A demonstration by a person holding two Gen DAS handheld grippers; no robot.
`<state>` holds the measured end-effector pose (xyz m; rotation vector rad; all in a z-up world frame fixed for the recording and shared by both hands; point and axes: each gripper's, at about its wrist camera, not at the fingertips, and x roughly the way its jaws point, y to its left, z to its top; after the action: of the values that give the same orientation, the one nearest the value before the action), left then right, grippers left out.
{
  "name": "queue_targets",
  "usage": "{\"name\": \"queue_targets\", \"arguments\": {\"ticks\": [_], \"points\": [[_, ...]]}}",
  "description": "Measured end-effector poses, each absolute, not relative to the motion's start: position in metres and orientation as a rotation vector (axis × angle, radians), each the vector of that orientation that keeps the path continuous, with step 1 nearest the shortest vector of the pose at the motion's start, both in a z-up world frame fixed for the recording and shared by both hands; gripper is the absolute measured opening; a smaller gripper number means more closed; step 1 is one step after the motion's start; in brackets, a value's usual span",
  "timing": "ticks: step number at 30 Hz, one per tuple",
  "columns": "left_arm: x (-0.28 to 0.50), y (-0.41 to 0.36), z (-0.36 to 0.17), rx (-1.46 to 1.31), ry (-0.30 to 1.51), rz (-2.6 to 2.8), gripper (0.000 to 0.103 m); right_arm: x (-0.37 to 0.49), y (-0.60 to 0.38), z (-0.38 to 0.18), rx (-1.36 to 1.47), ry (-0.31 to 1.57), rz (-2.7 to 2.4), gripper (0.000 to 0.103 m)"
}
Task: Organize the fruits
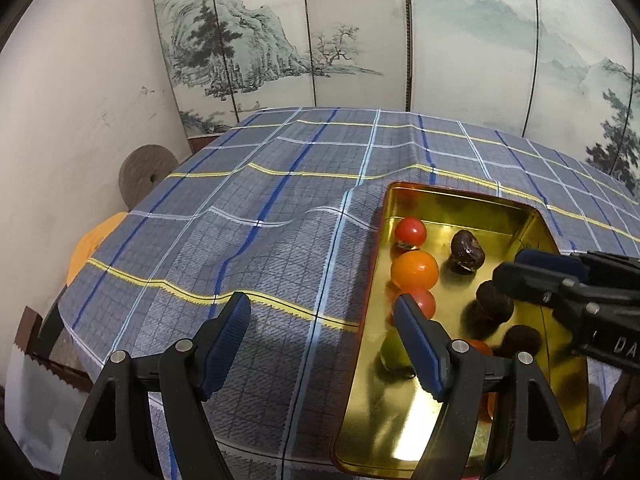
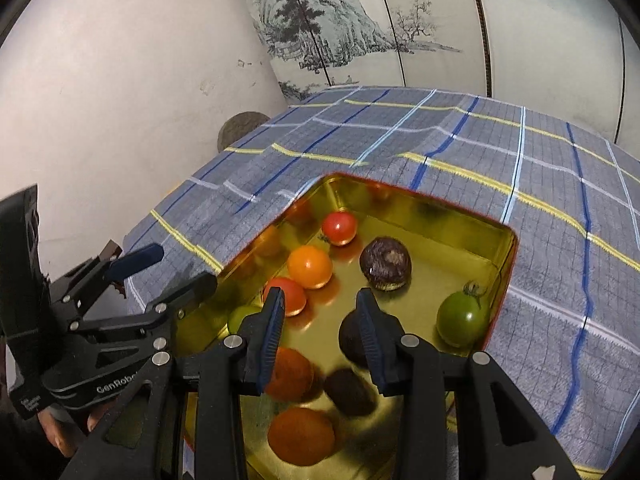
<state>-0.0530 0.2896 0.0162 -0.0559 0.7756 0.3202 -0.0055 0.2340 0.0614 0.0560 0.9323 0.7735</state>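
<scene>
painted folding screens with ink mountains and pines close off the back of the room, and a pale scuffed wall stands to the left. below them the counter, draped in a blue-grey plaid cloth point(image 1: 248, 240), carries a shallow gold tin tray point(image 2: 460, 220) with a red rim, where all the fruit now lies.

the left hand-held gripper point(image 1: 320, 344) hangs released, one finger over the cloth and the other over the tray's near-left edge, holding nothing. the right hand-held gripper point(image 2: 320, 332) is also spread apart and empty, poised low over the tray among the fruit.

down the tray's left side runs a row: a red tomato point(image 2: 339, 227), an orange tomato point(image 2: 310, 266), another red one point(image 2: 290, 294), then a light green fruit point(image 2: 240, 316). the dark brown fruits point(image 2: 385, 264) sit towards the middle.

judging by the row, the step in hand is sorting by kind. the right gripper should probably drop squarely around one round fruit, close gently so it does not squirt sideways on the slick metal, and lift clear before moving.

the right wrist view alone shows a dark green tomato point(image 2: 462, 316) with its stem against the right wall, and two blurred orange-red fruits at the near end. the left wrist view shows the creased cloth left of the tray.
</scene>
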Motion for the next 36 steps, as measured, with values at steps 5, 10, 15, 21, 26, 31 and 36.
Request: {"name": "queue_targets", "arguments": {"ticks": [5,10,15,21,26,31,36], "points": [[-0.055,0.288,0.021,-0.044,0.778,0.304,0.075,-0.019,0.226,0.079,0.042,0.865,0.761,0.040],[-0.065,0.282,0.036,-0.033,0.742,0.286,0.078,-0.058,0.208,0.105,-0.015,0.727,0.711,0.051],[-0.086,0.278,0.069,-0.056,0.643,0.320,0.084,-0.096,0.188,0.130,-0.065,0.586,0.638,0.067],[-0.129,0.275,0.125,-0.102,0.451,0.404,0.103,-0.121,0.160,0.158,-0.036,0.495,0.600,0.076],[-0.151,0.277,0.151,-0.150,0.371,0.370,0.103,-0.127,0.140,0.166,0.009,0.488,0.583,0.077],[-0.153,0.277,0.153,-0.153,0.389,0.353,0.103,-0.130,0.129,0.166,0.013,0.493,0.557,0.077],[-0.155,0.272,0.150,-0.140,0.403,0.351,0.103,-0.135,0.120,0.164,0.014,0.501,0.542,0.078]]}}
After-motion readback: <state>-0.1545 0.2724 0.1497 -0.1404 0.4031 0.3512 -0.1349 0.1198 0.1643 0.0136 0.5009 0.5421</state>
